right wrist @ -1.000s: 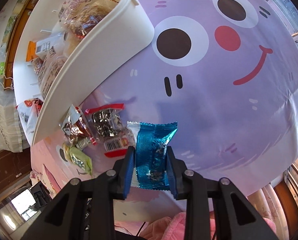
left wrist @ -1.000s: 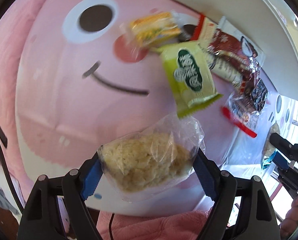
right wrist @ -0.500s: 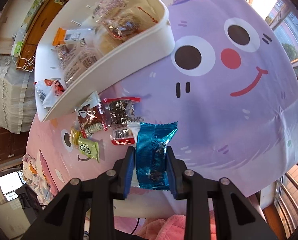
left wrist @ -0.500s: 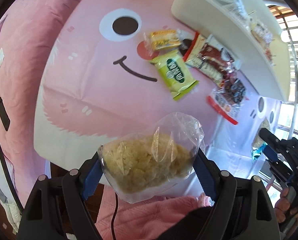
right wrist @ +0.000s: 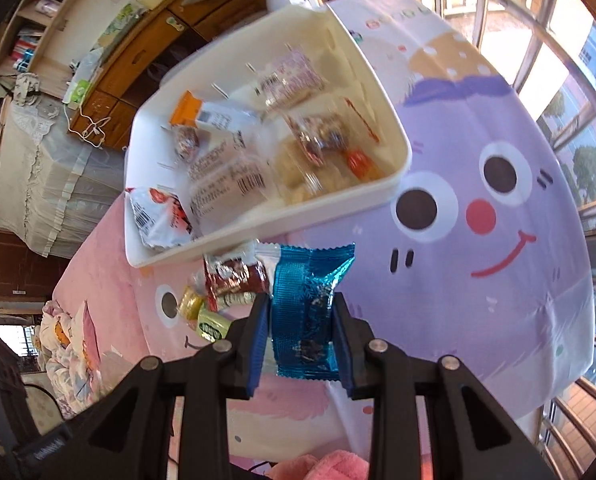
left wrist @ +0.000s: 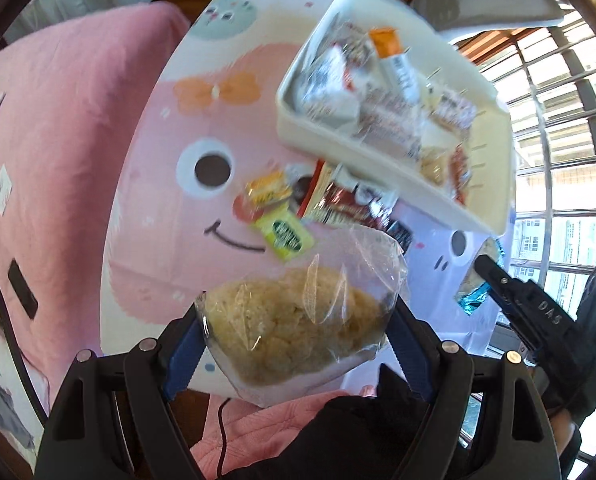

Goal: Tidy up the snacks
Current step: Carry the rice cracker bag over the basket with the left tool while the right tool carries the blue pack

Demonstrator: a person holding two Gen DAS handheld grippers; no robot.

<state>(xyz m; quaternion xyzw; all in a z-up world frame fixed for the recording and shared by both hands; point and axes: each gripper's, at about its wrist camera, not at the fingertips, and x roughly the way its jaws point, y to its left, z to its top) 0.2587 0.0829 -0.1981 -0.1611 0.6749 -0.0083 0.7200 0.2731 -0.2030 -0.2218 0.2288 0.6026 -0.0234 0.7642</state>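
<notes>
Cartoon-faced tablecloth (right wrist: pixel 478 280) carries a white bin (right wrist: pixel 386 184) of snacks, with loose packets (left wrist: pixel 289 208) just beside its near wall, while above them the left gripper (left wrist: pixel 295 330) clamps a clear bag of crumbly cake (left wrist: pixel 293 320) and the right gripper (right wrist: pixel 300 320) clamps a blue foil packet (right wrist: pixel 304 304).

Surface: table under pink-and-lilac cartoon-face cloth (right wrist: pixel 478 300) | on it: white plastic snack-filled bin (right wrist: pixel 394 176); beside bin: loose wrapped snacks (left wrist: pixel 298 208), green packet (left wrist: pixel 285 234)
</notes>
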